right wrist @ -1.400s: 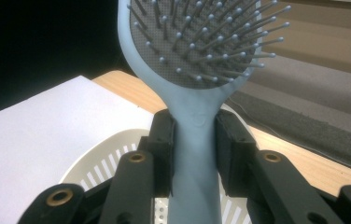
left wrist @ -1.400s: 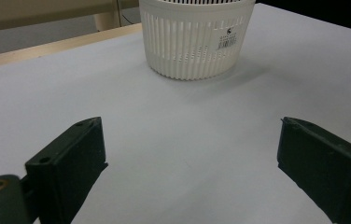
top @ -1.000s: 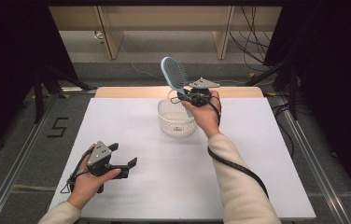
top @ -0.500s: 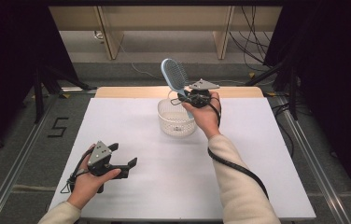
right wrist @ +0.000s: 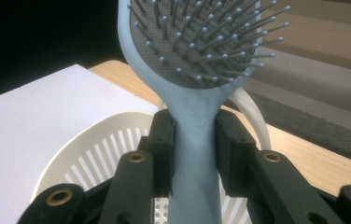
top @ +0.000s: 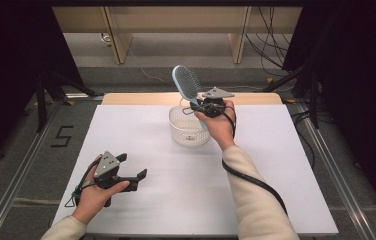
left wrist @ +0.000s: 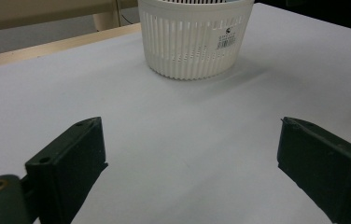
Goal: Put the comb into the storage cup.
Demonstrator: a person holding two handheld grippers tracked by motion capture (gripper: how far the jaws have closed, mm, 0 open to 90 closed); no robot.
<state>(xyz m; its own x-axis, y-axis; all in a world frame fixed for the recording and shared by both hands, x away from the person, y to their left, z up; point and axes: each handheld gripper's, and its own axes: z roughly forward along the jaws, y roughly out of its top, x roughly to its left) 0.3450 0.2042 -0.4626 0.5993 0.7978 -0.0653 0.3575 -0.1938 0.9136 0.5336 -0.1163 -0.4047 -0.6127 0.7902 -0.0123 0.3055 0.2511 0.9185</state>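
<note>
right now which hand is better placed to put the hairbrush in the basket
Right. The right gripper is already shut on the hairbrush handle, directly above the white basket. The left gripper rests open on the table, well short of the basket.

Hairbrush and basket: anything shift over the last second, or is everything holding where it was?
Nothing visibly changed. The right gripper stays shut on the handle of the hairbrush, bristle head up, above the white basket. The left gripper stays open, low over the table near its front left, holding nothing.
</note>
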